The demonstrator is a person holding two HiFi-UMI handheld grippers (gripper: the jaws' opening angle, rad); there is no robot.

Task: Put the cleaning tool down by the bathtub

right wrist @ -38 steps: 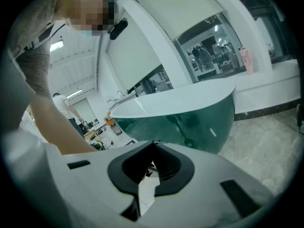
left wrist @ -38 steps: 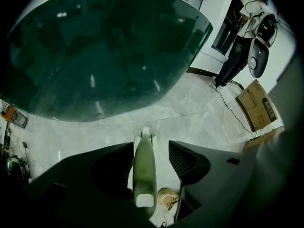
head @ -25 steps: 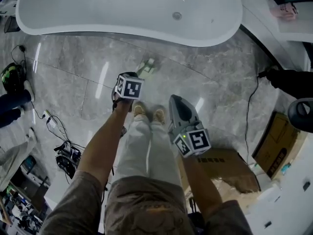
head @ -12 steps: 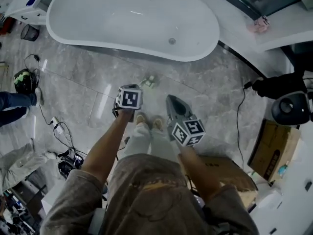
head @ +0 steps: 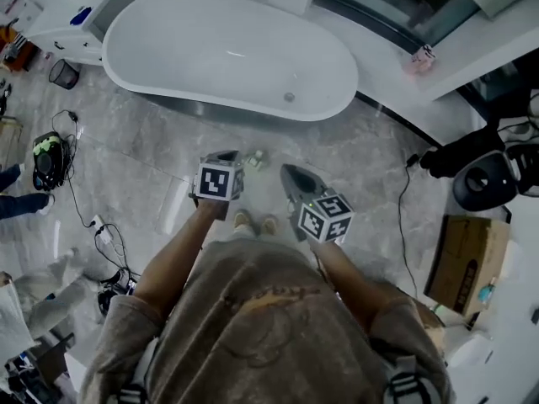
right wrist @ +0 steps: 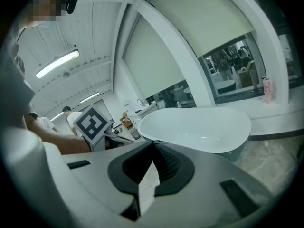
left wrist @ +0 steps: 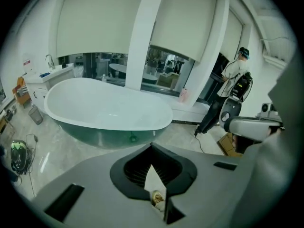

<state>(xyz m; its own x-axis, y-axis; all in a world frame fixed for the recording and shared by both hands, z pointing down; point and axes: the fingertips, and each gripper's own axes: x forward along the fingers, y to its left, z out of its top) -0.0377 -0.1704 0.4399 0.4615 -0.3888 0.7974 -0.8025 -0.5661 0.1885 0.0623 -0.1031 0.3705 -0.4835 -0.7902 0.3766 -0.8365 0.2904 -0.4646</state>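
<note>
On the floor at your 12 o'clock, the cleaning tool (head: 258,156) is lying just beside the bathtub (head: 227,53). Your left tool (head: 223,155) and right tool (head: 289,173) are sitting closed, holding nothing. Stepping forward, you are risking kicking it away.

The bathtub (head: 227,53) presents a smooth, glossy white shell. The floor (head: 143,154) is polished grey stone-look tile, veined and reflecting streaks of light. The cardboard box (head: 467,255) is matt brown; the person's top (head: 253,310) is soft brown cloth.
</note>
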